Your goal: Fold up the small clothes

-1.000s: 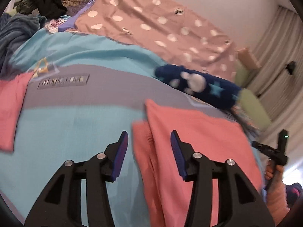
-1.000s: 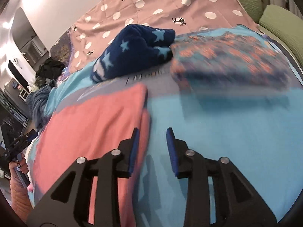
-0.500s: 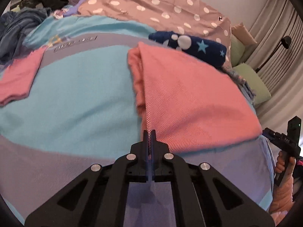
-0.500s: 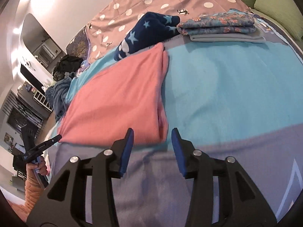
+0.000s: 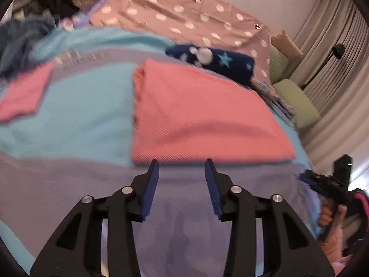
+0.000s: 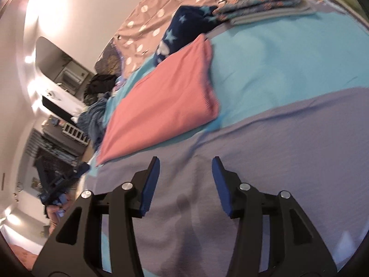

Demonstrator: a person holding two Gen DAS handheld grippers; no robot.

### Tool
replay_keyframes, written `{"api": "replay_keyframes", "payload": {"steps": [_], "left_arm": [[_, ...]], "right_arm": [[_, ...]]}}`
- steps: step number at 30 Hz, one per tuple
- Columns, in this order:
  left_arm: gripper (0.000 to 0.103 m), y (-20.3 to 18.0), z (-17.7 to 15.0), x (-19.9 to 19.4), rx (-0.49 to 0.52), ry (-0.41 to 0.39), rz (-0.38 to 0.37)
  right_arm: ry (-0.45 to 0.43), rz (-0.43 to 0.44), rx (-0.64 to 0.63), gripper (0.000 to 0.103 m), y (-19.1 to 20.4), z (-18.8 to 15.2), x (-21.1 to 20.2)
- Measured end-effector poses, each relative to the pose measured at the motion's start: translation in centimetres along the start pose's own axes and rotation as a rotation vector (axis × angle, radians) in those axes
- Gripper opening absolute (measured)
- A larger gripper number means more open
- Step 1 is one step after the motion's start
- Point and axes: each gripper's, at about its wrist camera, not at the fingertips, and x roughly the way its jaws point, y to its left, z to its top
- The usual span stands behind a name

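A folded pink cloth [image 5: 198, 115] lies flat on the blue and grey bedspread [image 5: 80, 120]; it also shows in the right wrist view [image 6: 166, 101]. My left gripper [image 5: 182, 168] is open and empty, just in front of the cloth's near edge. My right gripper [image 6: 185, 166] is open and empty, over the grey band of the bedspread [image 6: 276, 138], a short way back from the cloth's near corner. The right gripper also shows at the right edge of the left wrist view [image 5: 327, 184]. A second pink cloth [image 5: 23, 97] lies at the left.
A navy star-patterned garment [image 5: 219, 62] lies behind the pink cloth. A folded floral stack [image 6: 265, 7] sits at the far right. A dotted pink sheet [image 5: 184, 16] covers the back. Dark clothes [image 5: 57, 4] are piled at the far left. Green cushions [image 5: 295, 101] and curtains stand at the right.
My left gripper was shut half a second ago and is now open. Both grippers have drawn back from the pink cloth, which lies folded and still.
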Motion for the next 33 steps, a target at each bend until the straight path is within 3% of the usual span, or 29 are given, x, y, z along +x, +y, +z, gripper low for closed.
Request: {"api": "replay_keyframes", "payload": {"steps": [2, 3, 4, 9, 12, 13, 14, 15, 16, 20, 25, 30, 33], "left_arm": [[0.045, 1.3, -1.4, 0.9, -0.107, 0.029, -0.043], [0.054, 1.9, -1.9, 1.4, -0.150, 0.034, -0.029], [0.055, 2.9, -2.3, 1.9, -0.208, 0.032, -0.014], [0.058, 7.0, -2.0, 2.2, -0.419, -0.075, -0.143], [0.055, 7.9, -1.1, 3.5, -0.469, -0.098, -0.182], [0.044, 7.8, -0.5, 4.2, -0.469, -0.100, -0.195], [0.031, 7.5, 0.1, 5.1, -0.464, -0.085, -0.209], [0.003, 7.3, 0.4, 6.1, -0.467, -0.054, -0.231], [0.003, 7.3, 0.8, 7.4, -0.492, -0.009, -0.243], [0.003, 6.9, 1.6, 6.1, -0.521, -0.063, -0.298], [0.002, 5.3, 2.0, 0.1, -0.436, -0.119, -0.344], [0.003, 3.2, -2.5, -4.1, -0.295, -0.017, -0.277], [0.006, 4.3, -6.1, -5.3, -0.250, 0.051, -0.051]], "right_arm": [[0.009, -0.007, 0.027, 0.058, 0.1, 0.7, 1.0], [0.008, -0.007, 0.041, 0.059, 0.0, 1.0, 1.4], [0.001, -0.009, 0.059, 0.059, -0.1, 1.5, 1.8], [-0.043, -0.004, 0.158, 0.062, -0.9, 3.3, 3.9], [-0.078, 0.013, 0.244, 0.063, -1.6, 4.0, 5.1], [-0.088, 0.009, 0.256, 0.061, -1.6, 4.2, 5.3], [-0.092, -0.009, 0.262, 0.047, -1.5, 4.4, 5.5], [-0.081, -0.033, 0.259, 0.034, -1.5, 4.8, 6.0], [-0.058, -0.040, 0.256, 0.005, -1.6, 5.1, 6.3], [-0.101, 0.018, 0.264, 0.004, -1.2, 5.1, 3.8], [-0.104, 0.067, 0.180, 0.004, 1.0, 3.2, -1.2], [-0.014, -0.006, 0.146, 0.005, -0.2, -3.0, -4.4], [0.029, -0.089, 0.125, 0.014, -1.5, -7.0, -5.1]]}}
